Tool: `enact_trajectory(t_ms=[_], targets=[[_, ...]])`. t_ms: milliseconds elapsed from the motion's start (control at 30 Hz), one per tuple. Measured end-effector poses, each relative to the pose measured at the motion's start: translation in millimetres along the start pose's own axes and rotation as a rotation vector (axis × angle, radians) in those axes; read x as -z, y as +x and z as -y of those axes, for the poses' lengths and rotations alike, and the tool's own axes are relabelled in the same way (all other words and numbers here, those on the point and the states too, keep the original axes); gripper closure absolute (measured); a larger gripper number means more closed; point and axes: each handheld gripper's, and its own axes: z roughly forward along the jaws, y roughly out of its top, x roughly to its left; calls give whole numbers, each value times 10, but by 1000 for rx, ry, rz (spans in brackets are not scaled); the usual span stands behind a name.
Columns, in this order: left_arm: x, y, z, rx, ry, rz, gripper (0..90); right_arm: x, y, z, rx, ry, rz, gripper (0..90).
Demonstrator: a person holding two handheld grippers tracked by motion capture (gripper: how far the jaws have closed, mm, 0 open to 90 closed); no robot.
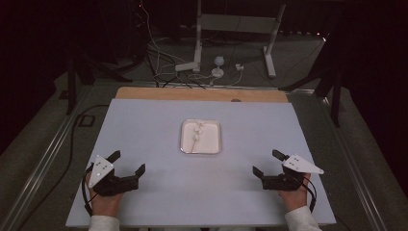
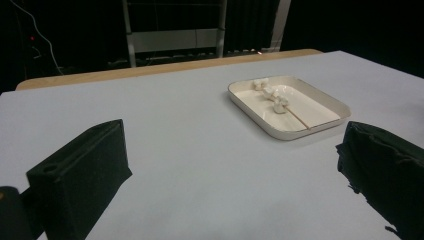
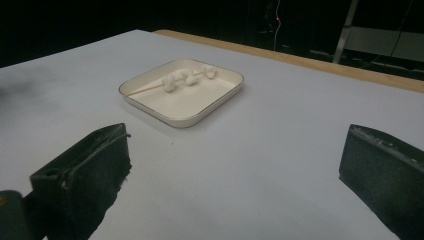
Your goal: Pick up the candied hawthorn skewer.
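Risking a tipped tray [image 1: 214, 147] or a snapped skewer [image 1: 195, 140] if jaws close off-centre on so thin a stick. Lying in the tray's left half at table centre, long axis running near-to-far, 3 white lumps toward the far end. Left gripper [image 1: 127, 162] and right gripper [image 1: 268, 162]: spread wide, empty, well apart from the tray.

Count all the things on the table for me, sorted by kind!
Tray: 1
Skewer: 1
White lumps on the skewer: 3
Grippers, left gripper and right gripper: 2
Total: 7
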Motion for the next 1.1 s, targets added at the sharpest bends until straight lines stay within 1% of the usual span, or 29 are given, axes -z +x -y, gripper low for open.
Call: enact_trajectory(t_ms=[267, 400, 500, 567, 667, 767, 900, 967, 1100], targets=[[-3, -10, -1, 13, -8, -5, 7, 4, -21, 9, -20, 2, -1, 0], [-18, -37, -47, -1, -4, -17, 7, -3, -19, 13, -19, 8, 0, 0], [-37, -63, -102, -27, -1, -27, 7, -6, -21, 16, -24, 9, -2, 0], [-60, -75, -151, -33, -2, -12, 7, -7, -21, 18, -27, 10, -3, 0], [-121, -92, -221, -42, 6, 3, 7, -13, -14, 21, -31, 13, -5, 0], [-202, -112, -277, -30, 28, 26, 7, -15, -8, 21, -30, 14, -7, 0], [-327, -159, -342, -33, 62, 31, 6, -12, -12, 23, -35, 14, -6, 0], [-394, -181, -367, -38, 74, 44, 6, -9, -17, 25, -37, 17, -4, 0], [-537, -216, -397, -45, 92, 55, 5, -12, -14, 29, -38, 21, -4, 0]])
